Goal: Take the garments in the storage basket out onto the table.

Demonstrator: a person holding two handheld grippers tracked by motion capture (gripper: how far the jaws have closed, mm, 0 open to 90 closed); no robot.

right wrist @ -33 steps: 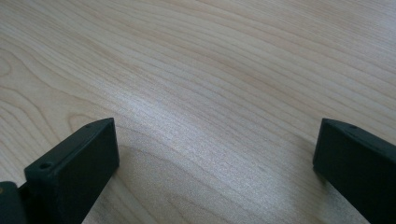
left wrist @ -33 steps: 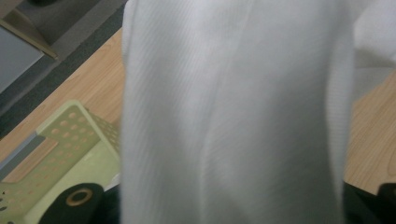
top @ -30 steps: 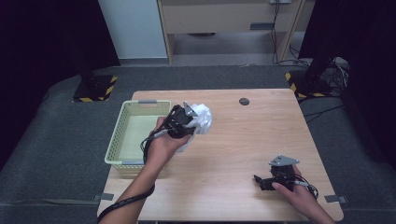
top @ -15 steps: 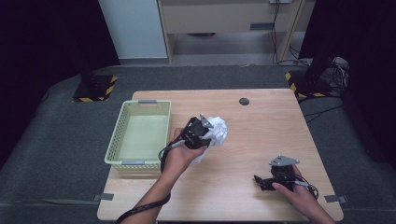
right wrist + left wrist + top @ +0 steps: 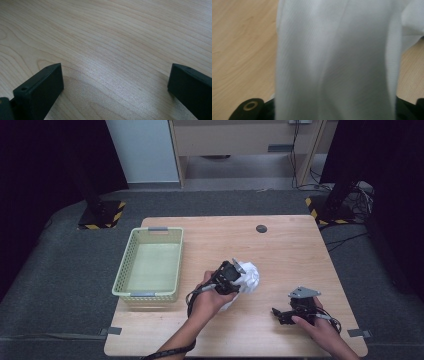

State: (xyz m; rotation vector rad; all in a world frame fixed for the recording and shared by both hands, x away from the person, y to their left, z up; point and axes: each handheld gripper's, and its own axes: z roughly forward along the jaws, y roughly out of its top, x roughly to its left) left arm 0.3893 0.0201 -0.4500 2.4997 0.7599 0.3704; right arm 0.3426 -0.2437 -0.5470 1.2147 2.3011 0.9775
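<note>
Both grippers black. Left gripper (image 5: 235,276): blocky black body, black cable looping back along forearm; left gripper view shows black jaw base w/ brass-coloured ring/screw at bottom left. Right gripper (image 5: 278,314): black body, grey 3-cornered plate on top, thin black cable trailing. Its jaws in right gripper view: matte black, flat-faced blocks, small screw holes near edges. Forearms bare, no sleeves; dark strap at left arm.

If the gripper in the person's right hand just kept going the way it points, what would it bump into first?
Probably just the bare wooden table. The right gripper has its jaws wide apart with nothing between them, angled down at the tabletop. In the high view it points roughly toward the white cloth, though that lies well off.
</note>
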